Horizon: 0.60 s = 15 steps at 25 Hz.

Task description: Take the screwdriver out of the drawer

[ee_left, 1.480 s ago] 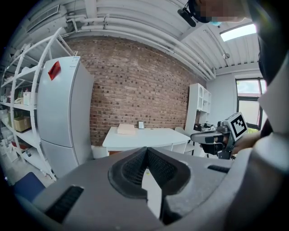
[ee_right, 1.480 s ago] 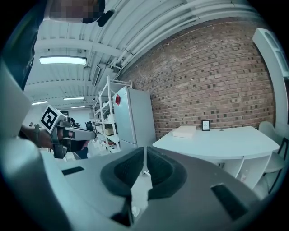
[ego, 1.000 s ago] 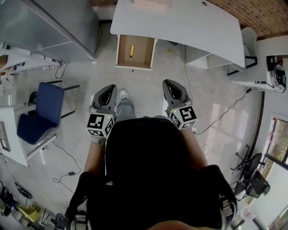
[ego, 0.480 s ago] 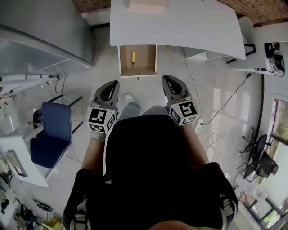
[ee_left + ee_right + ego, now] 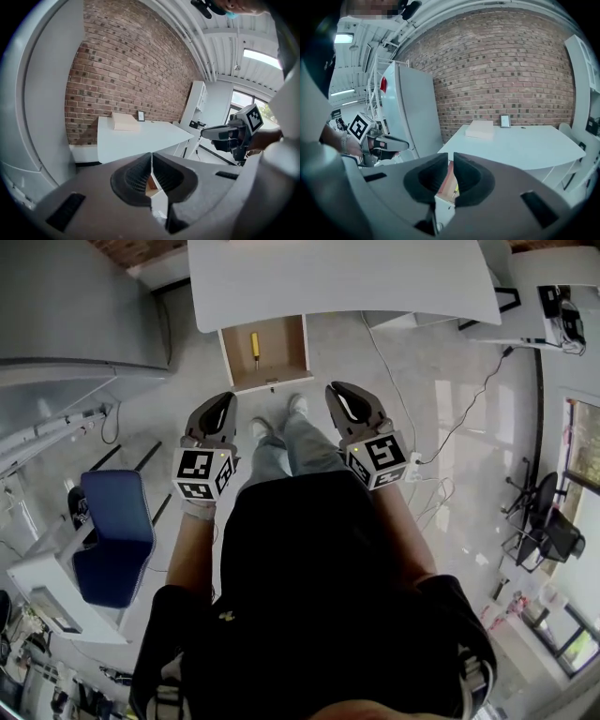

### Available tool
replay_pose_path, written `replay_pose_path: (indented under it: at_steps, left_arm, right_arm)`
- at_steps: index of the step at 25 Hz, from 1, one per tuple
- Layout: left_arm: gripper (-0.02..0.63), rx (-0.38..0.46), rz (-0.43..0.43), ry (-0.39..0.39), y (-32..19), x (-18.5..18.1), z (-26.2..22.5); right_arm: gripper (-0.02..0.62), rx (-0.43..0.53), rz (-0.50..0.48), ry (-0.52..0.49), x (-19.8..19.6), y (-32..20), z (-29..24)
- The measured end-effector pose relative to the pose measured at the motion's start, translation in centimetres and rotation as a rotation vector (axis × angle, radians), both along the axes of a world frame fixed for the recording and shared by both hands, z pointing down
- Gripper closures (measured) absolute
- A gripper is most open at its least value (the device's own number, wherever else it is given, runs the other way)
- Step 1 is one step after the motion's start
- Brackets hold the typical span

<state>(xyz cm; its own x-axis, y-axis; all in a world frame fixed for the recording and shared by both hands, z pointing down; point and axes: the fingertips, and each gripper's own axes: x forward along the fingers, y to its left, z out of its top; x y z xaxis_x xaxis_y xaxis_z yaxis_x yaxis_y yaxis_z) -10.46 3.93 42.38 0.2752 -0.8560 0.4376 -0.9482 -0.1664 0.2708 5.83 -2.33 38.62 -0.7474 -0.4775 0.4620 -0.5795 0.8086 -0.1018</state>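
One yellow-handled screwdriver (image 5: 254, 343) lies in the open drawer (image 5: 283, 352) under the white tabletop (image 5: 356, 282). I hold the left claw (image 5: 151, 161) pressed together and empty, the right claw (image 5: 449, 165) a crack apart, empty, both short of the drawer.

Red brick wall (image 5: 501, 70) behind a white table (image 5: 337, 277), grey refrigerator (image 5: 417, 108) alongside, blue chair (image 5: 112, 540) on pale floor (image 5: 441, 381).

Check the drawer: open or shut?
Open. The drawer juts out from under the white table, wooden bottom exposed, yellow-handled screwdriver lying inside.
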Motion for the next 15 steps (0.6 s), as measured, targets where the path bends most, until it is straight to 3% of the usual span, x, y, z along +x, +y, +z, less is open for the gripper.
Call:
replay_pose_path:
  at_steps: [15]
  left_arm:
    - [0.601, -0.168, -0.023, 0.031, -8.0, 1.4, 9.8]
  right_arm:
    - [0.551, -0.108, 0.076, 0.042, 4.7, -4.5, 3.9]
